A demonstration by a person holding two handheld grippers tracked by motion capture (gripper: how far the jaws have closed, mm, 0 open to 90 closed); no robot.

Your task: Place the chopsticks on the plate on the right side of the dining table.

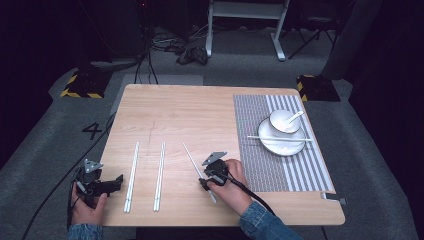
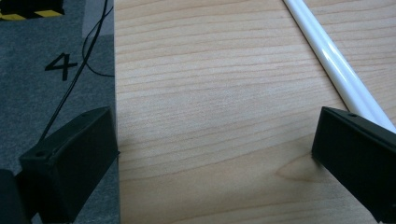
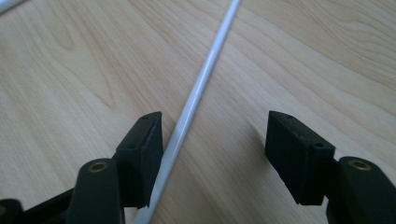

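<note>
1. High view shows the right gripper (image 1: 204,183) low over a single white chopstick (image 1: 192,160) that lies slanted on the wooden table (image 1: 200,107), near the middle of its front half.
2. Right gripper view puts that chopstick (image 3: 201,81) between the jaws, right against the inner face of one of them, with a wide gap to the other. The jaws stand about half open and the pads do not press on it, so nothing is held yet.
3. The left gripper (image 1: 116,181) rests at the table's front left corner, jaws wide apart and empty; a pair of chopsticks (image 1: 131,175) lies just beside it, and another pair (image 1: 159,175) a little further right.
4. On the striped placemat (image 1: 260,165) sit a plate (image 1: 280,146), a bowl with a spoon (image 1: 292,119) and one chopstick across the plate (image 1: 280,138).
5. By my judgement the stick is light, stiff, thin and glossy, so it may roll or slip. A grip near the thicker end, pads square across it, looks safest, though I cannot quite tell which end is thicker.
</note>
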